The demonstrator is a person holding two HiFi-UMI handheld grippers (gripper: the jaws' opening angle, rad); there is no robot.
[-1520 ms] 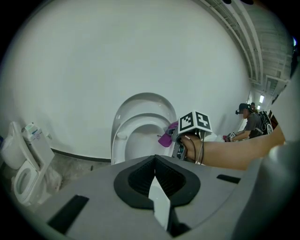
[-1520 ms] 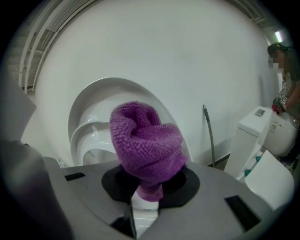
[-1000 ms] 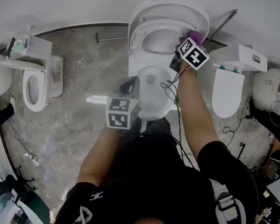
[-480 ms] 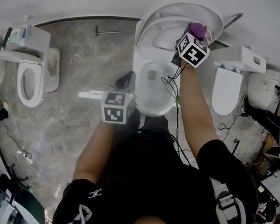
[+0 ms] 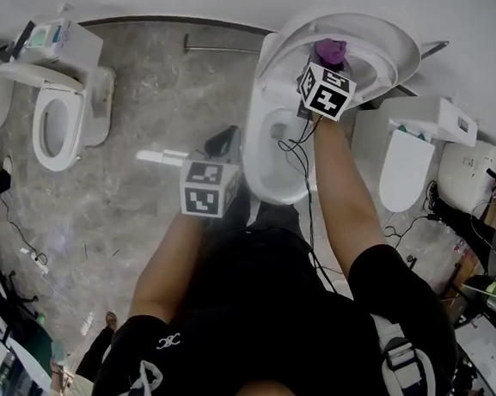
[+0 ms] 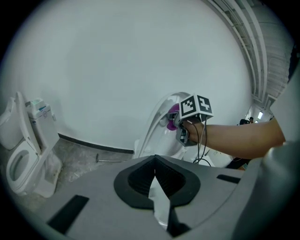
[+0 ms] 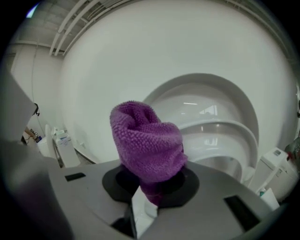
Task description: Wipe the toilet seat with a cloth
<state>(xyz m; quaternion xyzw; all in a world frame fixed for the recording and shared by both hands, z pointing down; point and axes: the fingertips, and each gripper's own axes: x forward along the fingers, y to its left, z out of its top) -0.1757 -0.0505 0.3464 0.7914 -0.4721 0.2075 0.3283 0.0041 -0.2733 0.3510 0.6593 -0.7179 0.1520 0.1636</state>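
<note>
1. Purple, nubbly cloth [image 7: 147, 143], bunched into a soft rounded lump and clenched between the jaws of the right gripper [image 7: 152, 190], held up at the raised toilet seat [image 5: 379, 65].
2. No telling whether cloth and seat actually touch; very close in the head view.
3. Left gripper [image 6: 155, 178] off to the side above the floor [image 5: 153, 98], jaws closed flat together on nothing.
4. Judged from this position: wiping either just starting or under way. No damp streak or cleaned patch to be seen, so probably most of the ring left to cover.
5. Hard, glossy white on the seat: a smooth oval ring, likely slick under the cloth.
6. Glazed white bowl [image 5: 267, 169] below it; mottled grey stone-look floor, matt by comparison.
</note>
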